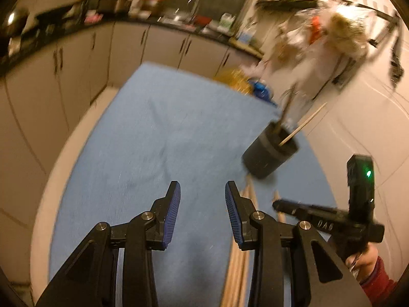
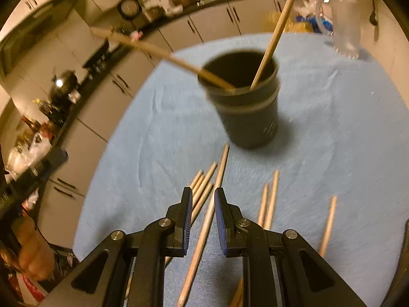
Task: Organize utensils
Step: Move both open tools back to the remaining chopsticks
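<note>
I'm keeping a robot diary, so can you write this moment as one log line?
step: filling cup | in cup: two sticks | loose sticks: on cloth | left gripper: open, empty | right gripper: open over stick

I'm working at a table spread with a blue cloth. Beyond the cloth's far edge runs a row of pale cabinets with dark handles, topped by a dark counter crowded with blurred clutter. A round clock sits there. The light is dim and yellowish.
</note>
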`<state>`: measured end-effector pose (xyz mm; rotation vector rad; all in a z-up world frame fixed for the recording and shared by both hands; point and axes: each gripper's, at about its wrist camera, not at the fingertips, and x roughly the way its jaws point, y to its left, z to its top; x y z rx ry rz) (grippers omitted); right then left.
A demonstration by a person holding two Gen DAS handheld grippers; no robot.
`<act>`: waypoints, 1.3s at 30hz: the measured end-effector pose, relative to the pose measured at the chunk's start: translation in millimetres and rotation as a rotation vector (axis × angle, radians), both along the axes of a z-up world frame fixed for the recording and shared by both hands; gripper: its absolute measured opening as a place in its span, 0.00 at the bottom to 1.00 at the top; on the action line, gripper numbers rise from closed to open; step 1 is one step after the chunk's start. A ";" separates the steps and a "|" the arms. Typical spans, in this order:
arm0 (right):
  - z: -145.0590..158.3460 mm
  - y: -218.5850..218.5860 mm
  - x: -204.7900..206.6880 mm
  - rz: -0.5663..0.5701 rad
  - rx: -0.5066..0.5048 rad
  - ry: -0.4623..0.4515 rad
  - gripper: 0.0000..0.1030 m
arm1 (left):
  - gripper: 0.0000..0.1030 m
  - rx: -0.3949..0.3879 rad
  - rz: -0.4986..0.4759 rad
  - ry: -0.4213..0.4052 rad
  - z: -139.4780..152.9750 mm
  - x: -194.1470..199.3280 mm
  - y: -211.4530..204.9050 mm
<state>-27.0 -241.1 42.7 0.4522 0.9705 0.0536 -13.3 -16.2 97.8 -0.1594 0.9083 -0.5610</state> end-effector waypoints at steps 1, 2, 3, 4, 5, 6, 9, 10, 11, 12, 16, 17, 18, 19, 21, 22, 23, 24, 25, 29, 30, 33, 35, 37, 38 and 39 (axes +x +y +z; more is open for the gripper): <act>-3.2 1.2 3.8 -0.002 -0.010 0.014 0.19 | 0.34 0.001 -0.001 0.023 -8.8 0.7 4.0; -6.6 2.5 6.3 -0.010 -0.019 0.029 0.19 | 0.34 0.005 -0.002 0.038 -16.4 0.8 8.2; -11.4 3.5 9.5 -0.020 -0.028 0.049 0.19 | 0.34 0.010 0.002 0.045 -23.1 0.5 11.8; -15.0 4.0 12.4 -0.024 -0.037 0.064 0.19 | 0.34 0.014 0.003 0.053 -28.1 0.3 14.9; -17.7 4.7 13.6 -0.028 -0.043 0.074 0.19 | 0.34 0.012 0.000 0.057 -31.9 -0.1 17.2; -21.3 4.8 16.0 -0.037 -0.052 0.087 0.19 | 0.34 0.010 -0.001 0.058 -33.6 -1.0 16.6; -27.1 7.9 24.8 -0.050 -0.068 0.118 0.19 | 0.34 0.008 -0.005 0.061 -40.1 -2.5 20.8; -29.3 8.6 27.7 -0.049 -0.070 0.123 0.19 | 0.34 0.009 -0.004 0.063 -41.9 -2.3 21.8; -29.0 9.3 29.5 -0.050 -0.078 0.125 0.19 | 0.34 0.009 -0.003 0.068 -44.1 -2.1 23.2; -31.1 11.5 32.6 -0.050 -0.096 0.129 0.19 | 0.34 0.009 -0.004 0.069 -44.6 -1.9 22.8; -30.3 18.2 38.1 -0.046 -0.138 0.127 0.18 | 0.34 0.017 -0.011 0.078 -45.8 -0.1 18.6; -29.1 18.1 39.1 -0.041 -0.150 0.127 0.18 | 0.34 0.018 -0.017 0.081 -46.1 0.0 16.9; -28.9 19.1 39.6 -0.036 -0.167 0.129 0.14 | 0.34 0.020 -0.023 0.084 -46.2 -0.2 14.1; -28.5 19.3 39.5 -0.029 -0.188 0.132 0.09 | 0.34 0.024 -0.030 0.087 -46.5 -1.0 12.3; -27.4 18.0 37.8 -0.019 -0.198 0.136 0.09 | 0.34 0.032 -0.053 0.100 -48.7 -1.7 6.0; -27.9 16.4 36.6 -0.021 -0.202 0.144 0.09 | 0.34 0.033 -0.066 0.109 -49.7 -1.9 2.2; -27.6 14.5 34.0 -0.020 -0.202 0.149 0.09 | 0.34 0.035 -0.084 0.120 -50.9 -2.2 -2.9; -27.2 10.8 27.7 -0.016 -0.187 0.154 0.09 | 0.34 0.034 -0.098 0.129 -50.9 -1.9 -6.1; -27.1 7.9 23.3 -0.014 -0.170 0.157 0.08 | 0.34 0.031 -0.116 0.143 -52.5 -1.4 -10.8; -28.5 5.4 4.4 -0.005 -0.103 0.171 0.08 | 0.34 0.037 -0.208 0.193 -58.7 -2.5 -36.7; -28.4 6.0 0.7 -0.003 -0.100 0.170 0.08 | 0.34 0.051 -0.227 0.194 -60.0 -4.0 -44.5; -28.9 6.7 -8.6 0.006 -0.087 0.168 0.08 | 0.34 0.105 -0.255 0.183 -63.0 -7.3 -62.3; -28.6 5.6 -7.8 0.011 -0.081 0.170 0.08 | 0.33 0.132 -0.265 0.182 -65.3 -8.4 -71.1; -27.9 4.2 -5.1 0.019 -0.085 0.177 0.08 | 0.33 0.144 -0.264 0.176 -65.4 -10.5 -74.5; -27.4 4.3 -2.6 0.022 -0.091 0.180 0.08 | 0.33 0.146 -0.263 0.175 -64.8 -10.9 -75.1; -27.1 4.5 1.4 0.023 -0.094 0.183 0.09 | 0.33 0.148 -0.261 0.175 -64.4 -10.7 -75.0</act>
